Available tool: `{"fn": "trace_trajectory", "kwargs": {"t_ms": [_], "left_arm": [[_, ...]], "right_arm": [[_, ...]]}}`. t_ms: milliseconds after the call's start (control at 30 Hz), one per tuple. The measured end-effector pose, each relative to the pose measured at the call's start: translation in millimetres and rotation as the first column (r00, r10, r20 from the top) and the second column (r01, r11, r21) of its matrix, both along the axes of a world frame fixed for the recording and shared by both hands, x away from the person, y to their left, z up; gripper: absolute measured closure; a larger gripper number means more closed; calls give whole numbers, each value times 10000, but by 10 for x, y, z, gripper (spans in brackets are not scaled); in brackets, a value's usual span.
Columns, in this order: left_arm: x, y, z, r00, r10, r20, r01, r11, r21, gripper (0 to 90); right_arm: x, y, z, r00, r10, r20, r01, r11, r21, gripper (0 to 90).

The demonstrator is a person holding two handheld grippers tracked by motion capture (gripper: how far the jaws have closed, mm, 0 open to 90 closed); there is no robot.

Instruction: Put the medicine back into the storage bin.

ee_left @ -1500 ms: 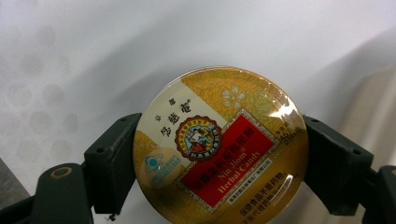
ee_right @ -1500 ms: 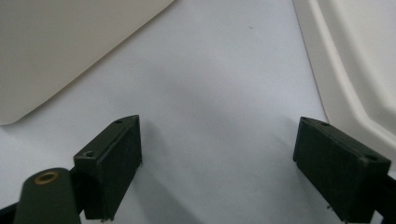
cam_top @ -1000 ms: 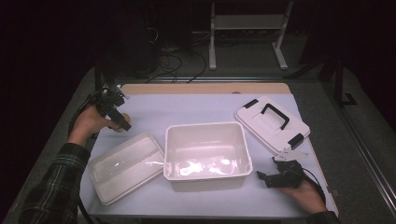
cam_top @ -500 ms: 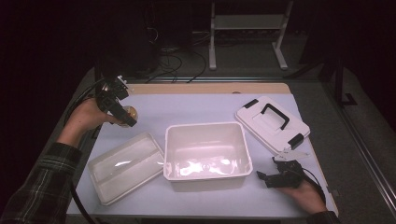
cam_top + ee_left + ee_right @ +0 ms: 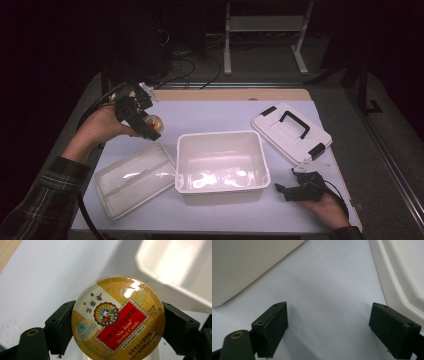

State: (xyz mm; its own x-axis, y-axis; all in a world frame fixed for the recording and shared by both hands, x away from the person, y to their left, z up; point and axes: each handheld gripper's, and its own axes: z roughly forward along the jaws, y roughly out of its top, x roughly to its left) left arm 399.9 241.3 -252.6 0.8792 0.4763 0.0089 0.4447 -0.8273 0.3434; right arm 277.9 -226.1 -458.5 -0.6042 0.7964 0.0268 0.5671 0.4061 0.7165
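Surveying the surface (image 5: 220, 112), we find the left gripper (image 5: 145, 121) pinching a round candy tin (image 5: 118, 318) above the tray (image 5: 132, 180), beside the tub (image 5: 220, 160); right gripper (image 5: 292, 191) jaws spread near the lid (image 5: 292, 132).

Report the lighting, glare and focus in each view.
High view: dark surroundings, a lit table, glare on the floor of the white plastic bin. Left gripper view: the round gold candy tin is sharp, with a highlight near its top; the background is blown out and blurred. Right gripper view: even light, soft shadows beside the black fingers.
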Motion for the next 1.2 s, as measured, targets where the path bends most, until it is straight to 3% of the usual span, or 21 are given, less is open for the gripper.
{"fn": "trace_trajectory", "kwargs": {"t_ms": [267, 567, 867, 1200], "left_arm": [[-181, -282, 65, 9950, -989, 139, 992, 9949, -171, 196], [-311, -587, -15, 9784, -2067, 80, 2068, 9783, -129, 196], [-414, -899, -213, 9566, -2912, -82, 2913, 9566, 34, 195], [-444, -1075, -512, 9424, -3337, -243, 3342, 9422, 240, 195]], "right_arm": [[-1, 0, 1, 10000, -3, -2, 3, 10000, -5, 149], [-1, 0, 0, 10000, -3, -3, 3, 10000, -2, 149], [-2, 1, 1, 10000, -9, -16, 9, 10000, 2, 149], [-1, 0, 1, 10000, -8, -18, 8, 10000, 5, 149]]}}
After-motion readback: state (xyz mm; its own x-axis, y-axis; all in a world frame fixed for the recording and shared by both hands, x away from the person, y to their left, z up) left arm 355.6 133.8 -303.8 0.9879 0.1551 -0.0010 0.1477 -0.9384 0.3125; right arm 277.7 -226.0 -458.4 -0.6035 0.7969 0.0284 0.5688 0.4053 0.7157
